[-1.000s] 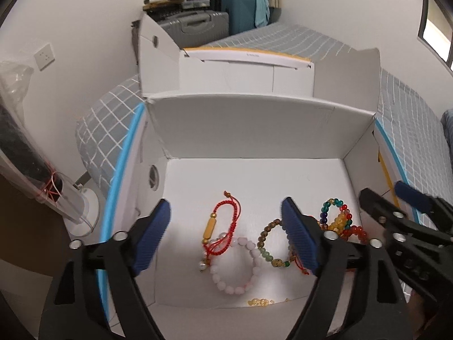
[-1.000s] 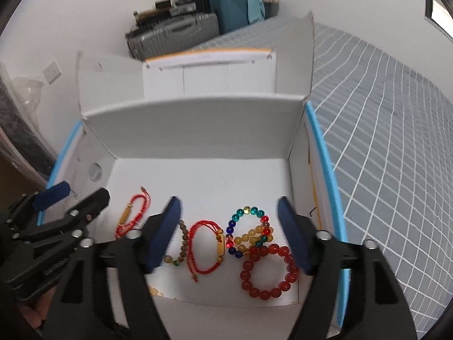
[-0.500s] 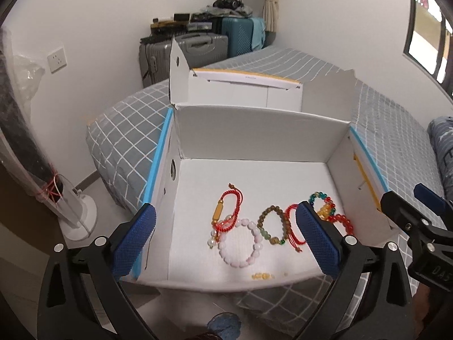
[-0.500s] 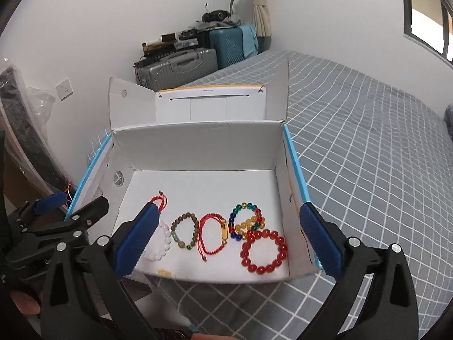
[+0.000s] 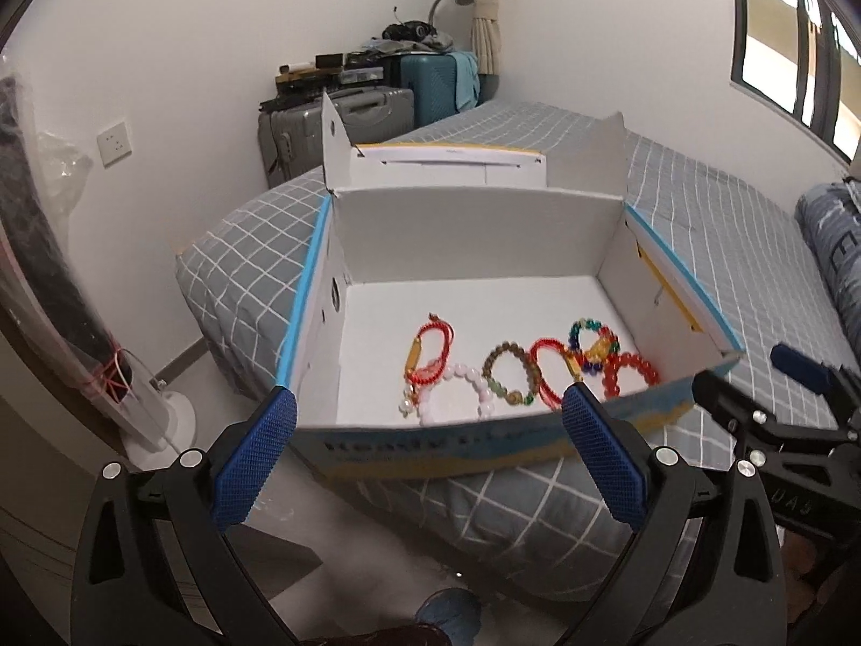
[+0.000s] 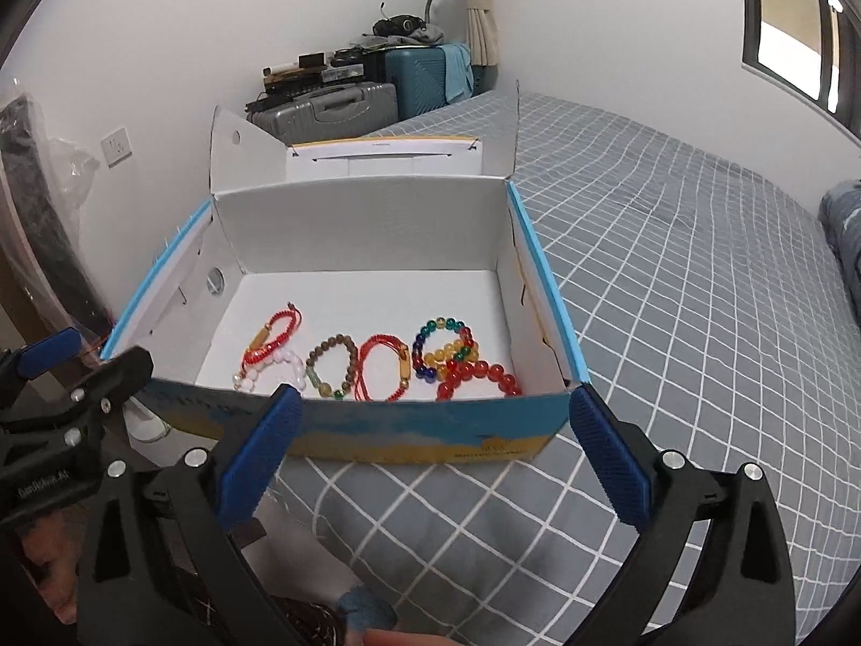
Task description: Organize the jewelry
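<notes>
An open white cardboard box (image 5: pixel 473 231) (image 6: pixel 366 226) with blue edges sits on the bed corner. Several bracelets lie in a row on its floor: a red cord one with a gold tube (image 5: pixel 428 350) (image 6: pixel 269 339), a pale pink bead one (image 5: pixel 468 385), a brown-green bead one (image 5: pixel 508 371) (image 6: pixel 328 366), a second red cord one (image 6: pixel 382 369), a multicoloured bead one (image 6: pixel 444 347) and a red bead one (image 5: pixel 629 371) (image 6: pixel 476 379). My left gripper (image 5: pixel 430 452) and right gripper (image 6: pixel 430 447) are both open and empty, held back from the box's near wall.
The box lid (image 6: pixel 387 156) stands open behind. The grey checked bed (image 6: pixel 672 269) stretches right. Suitcases (image 5: pixel 344 113) stand by the far wall. A plastic-wrapped fan stand (image 5: pixel 134 393) is at left, on the floor.
Both grippers have pulled back and up out of the box and opened wider. The bracelets have not moved.
</notes>
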Demonstrator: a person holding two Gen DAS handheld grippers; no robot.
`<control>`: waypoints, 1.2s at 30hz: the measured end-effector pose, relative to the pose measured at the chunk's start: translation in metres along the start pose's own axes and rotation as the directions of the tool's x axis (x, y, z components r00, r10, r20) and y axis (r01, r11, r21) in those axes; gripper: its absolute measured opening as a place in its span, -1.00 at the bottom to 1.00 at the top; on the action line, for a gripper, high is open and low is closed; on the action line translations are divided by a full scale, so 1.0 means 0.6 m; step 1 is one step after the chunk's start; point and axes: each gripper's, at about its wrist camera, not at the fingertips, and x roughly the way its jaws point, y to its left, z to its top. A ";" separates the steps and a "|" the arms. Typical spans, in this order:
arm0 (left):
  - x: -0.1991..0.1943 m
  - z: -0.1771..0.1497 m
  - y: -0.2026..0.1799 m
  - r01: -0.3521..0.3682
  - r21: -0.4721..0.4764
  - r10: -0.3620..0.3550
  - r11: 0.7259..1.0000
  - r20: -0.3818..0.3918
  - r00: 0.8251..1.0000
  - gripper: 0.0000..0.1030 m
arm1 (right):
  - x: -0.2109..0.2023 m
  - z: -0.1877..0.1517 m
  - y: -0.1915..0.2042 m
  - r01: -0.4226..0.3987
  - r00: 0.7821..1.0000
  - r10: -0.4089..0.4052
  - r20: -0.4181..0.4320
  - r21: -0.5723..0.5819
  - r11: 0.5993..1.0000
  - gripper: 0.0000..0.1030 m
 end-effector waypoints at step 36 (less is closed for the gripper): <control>0.010 -0.007 -0.002 0.006 -0.027 -0.007 1.000 -0.018 1.000 0.89 | 0.005 -0.004 -0.009 -0.002 1.000 0.002 -0.011 0.006 1.000 0.85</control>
